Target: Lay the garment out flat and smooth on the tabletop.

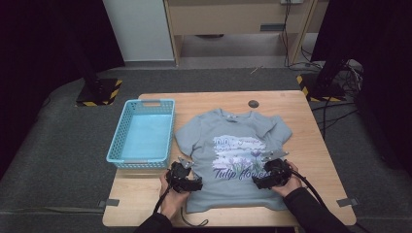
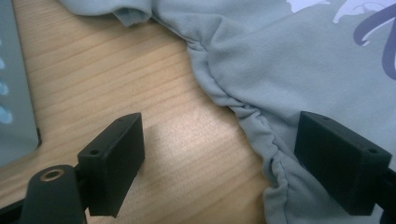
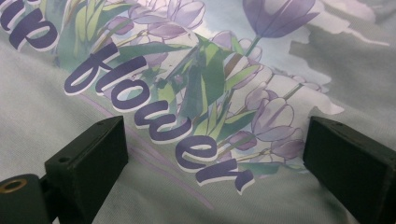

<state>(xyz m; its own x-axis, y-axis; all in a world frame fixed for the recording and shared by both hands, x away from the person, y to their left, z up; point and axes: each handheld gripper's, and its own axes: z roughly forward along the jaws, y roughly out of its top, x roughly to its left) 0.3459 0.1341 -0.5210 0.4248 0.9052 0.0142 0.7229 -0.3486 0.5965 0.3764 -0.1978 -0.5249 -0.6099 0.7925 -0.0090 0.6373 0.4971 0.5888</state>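
At about nine o'clock on the wooden table sits a light blue basket, hollow and just beside the garment, most likely parked there to receive it once it is folded. To its right, filling the middle of the table, a grey-blue T-shirt lies flat and face up, collar toward twelve o'clock and hem toward six, its tulip print on top; spread like this, its edges are easy to reach from the person's side. The left gripper hovers at roughly seven o'clock over the shirt's left side seam, jaws wide apart and holding nothing. In the left gripper view one jaw stands over bare wood and the other over the cloth, so the puckered side edge runs up between them, a placing that suits pinching that edge. The right gripper hangs at about five o'clock over the lower part of the print, its jaws also spread and empty. In the right gripper view the lettering and tulips lie between the two jaws, cloth under both, so it appears to sit inward of the shirt's right edge and would probably need to shift outward before it could take a matching hold.
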